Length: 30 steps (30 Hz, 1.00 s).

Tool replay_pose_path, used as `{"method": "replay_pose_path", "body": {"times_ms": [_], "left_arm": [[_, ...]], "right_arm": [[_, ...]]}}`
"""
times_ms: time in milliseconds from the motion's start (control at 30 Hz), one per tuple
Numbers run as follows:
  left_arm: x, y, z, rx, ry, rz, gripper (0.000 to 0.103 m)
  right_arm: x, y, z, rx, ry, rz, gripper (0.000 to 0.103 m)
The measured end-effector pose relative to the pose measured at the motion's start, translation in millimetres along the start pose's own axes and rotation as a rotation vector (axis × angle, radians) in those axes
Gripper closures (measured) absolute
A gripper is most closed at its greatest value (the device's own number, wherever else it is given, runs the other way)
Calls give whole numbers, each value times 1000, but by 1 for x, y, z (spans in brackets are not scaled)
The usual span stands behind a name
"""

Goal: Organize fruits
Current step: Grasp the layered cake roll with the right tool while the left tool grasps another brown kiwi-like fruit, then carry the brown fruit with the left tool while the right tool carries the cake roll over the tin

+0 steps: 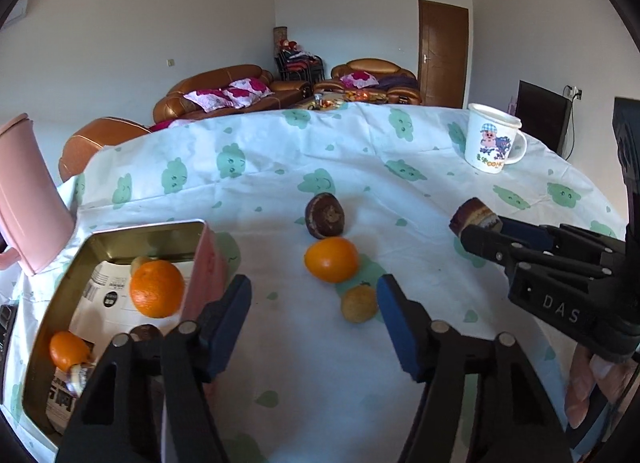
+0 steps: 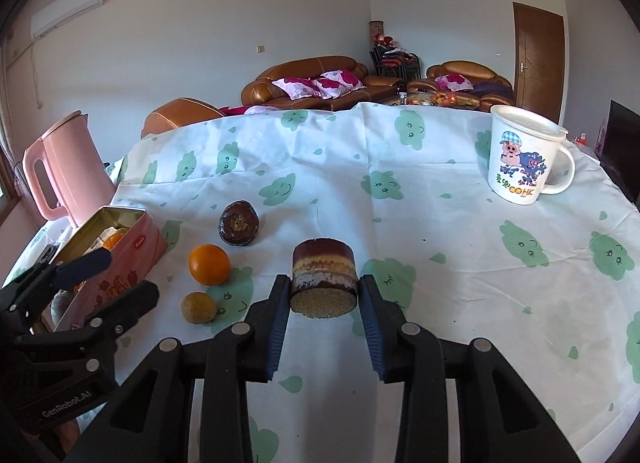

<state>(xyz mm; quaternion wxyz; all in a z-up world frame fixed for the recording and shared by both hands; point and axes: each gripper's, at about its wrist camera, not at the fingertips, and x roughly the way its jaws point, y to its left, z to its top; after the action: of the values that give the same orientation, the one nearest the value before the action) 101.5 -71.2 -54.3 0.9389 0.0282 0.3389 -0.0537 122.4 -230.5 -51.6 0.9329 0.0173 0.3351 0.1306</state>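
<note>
1. Right tongs (image 2: pixel 323 295) are clamped on a short layered cylinder, a brown-and-yellow cake-looking chunk (image 2: pixel 323 283), pads pressing both sides. It's up off the worktop (image 2: pixel 460 263), pale crumbly end facing the camera.
2. From the left view that same chunk (image 1: pixel 475 215) pokes out of the right tongs (image 1: pixel 480 229) toward the right edge of the worktop (image 1: pixel 360 151).
3. Left tongs (image 1: pixel 314 303) are spread apart with nothing in them. The small yellowish fruit (image 1: pixel 359 303) lies on the cloth between the two fingers, closer to the right pad, not touching either as far as I can tell.
4. Just past it toward the far edge sits an orange (image 1: pixel 331 259), and right behind that, touching it or nearly so, a dark brown fruit (image 1: pixel 325 215). Those three make a rough line up the middle of the worktop.
5. Pink tin (image 1: pixel 208 259) sits by the left edge, lid off, just beside the left finger. Inside: a big orange (image 1: pixel 157 289), a smaller one (image 1: pixel 68 350) at the near end, a dark fruit (image 1: pixel 146 332) partly hidden behind the tongs, plus printed paper lining the bottom.
6. Pink kettle (image 2: pixel 70 167) stands at the left edge behind the tin (image 2: pixel 132 251).
7. White cartoon mug (image 2: pixel 520 155) is way off near the far right edge, well apart from all the fruit.
</note>
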Motion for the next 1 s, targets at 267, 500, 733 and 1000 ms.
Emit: {"method": "replay_pose_path", "body": {"times_ms": [267, 500, 733, 1000], "left_arm": [[32, -7, 4, -37, 120, -93, 59], [45, -10, 0, -53, 190, -149, 74], [34, -7, 2, -65, 131, -139, 75], [19, -4, 4, -64, 50, -96, 75]], "right_arm": [[-4, 2, -1, -7, -18, -1, 66], [-3, 2, -1, -7, -14, 4, 66], [-12, 2, -3, -9, -56, 37, 66], [-19, 5, -4, -25, -97, 55, 66]]}}
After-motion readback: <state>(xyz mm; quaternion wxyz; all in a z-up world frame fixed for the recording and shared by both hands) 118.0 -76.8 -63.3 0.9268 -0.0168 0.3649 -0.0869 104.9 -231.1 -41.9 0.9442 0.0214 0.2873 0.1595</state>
